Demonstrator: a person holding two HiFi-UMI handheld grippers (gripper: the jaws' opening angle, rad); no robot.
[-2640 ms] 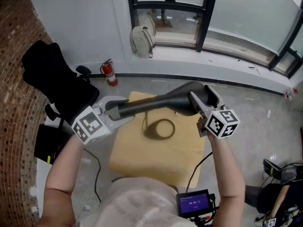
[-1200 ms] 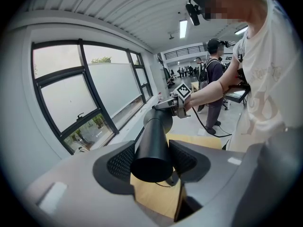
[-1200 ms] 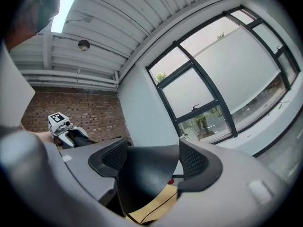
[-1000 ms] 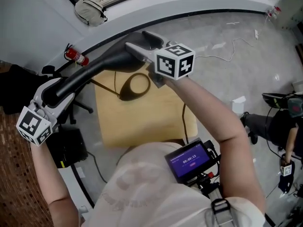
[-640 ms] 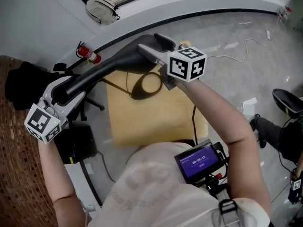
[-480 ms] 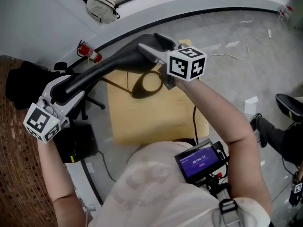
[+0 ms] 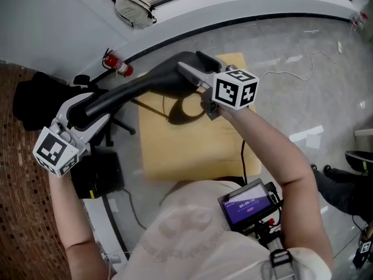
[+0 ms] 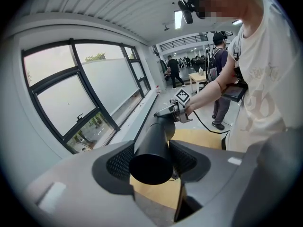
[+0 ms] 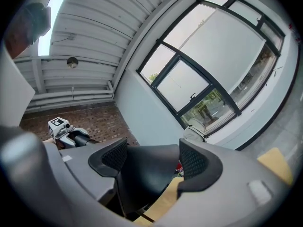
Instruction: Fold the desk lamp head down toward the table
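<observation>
A black desk lamp hangs between both grippers above a small wooden table (image 7: 192,153). Its long arm (image 7: 131,89) runs from lower left to upper right in the head view. My left gripper (image 7: 81,114) is shut on the arm's round tube end (image 8: 151,161), which sits between the ribbed pads (image 8: 117,162). My right gripper (image 7: 197,77) is shut on the lamp head (image 9: 142,176), whose dark shell fills the gap between its pads (image 9: 193,159). The lamp's ring-shaped base (image 7: 187,107) rests on the table under the head. Each gripper shows small in the other's view: the right one (image 8: 177,110), the left one (image 9: 64,129).
A red fire extinguisher (image 7: 118,65) stands by the wall and a backpack (image 7: 135,7) lies on the window ledge. A black office chair (image 7: 44,98) is left of the table. Cables trail over the grey floor (image 7: 303,69). Other people stand far off (image 8: 171,70).
The right gripper has sunk a little with the lamp head toward the table. The left gripper has kept its hold and place. The head view has drifted.
</observation>
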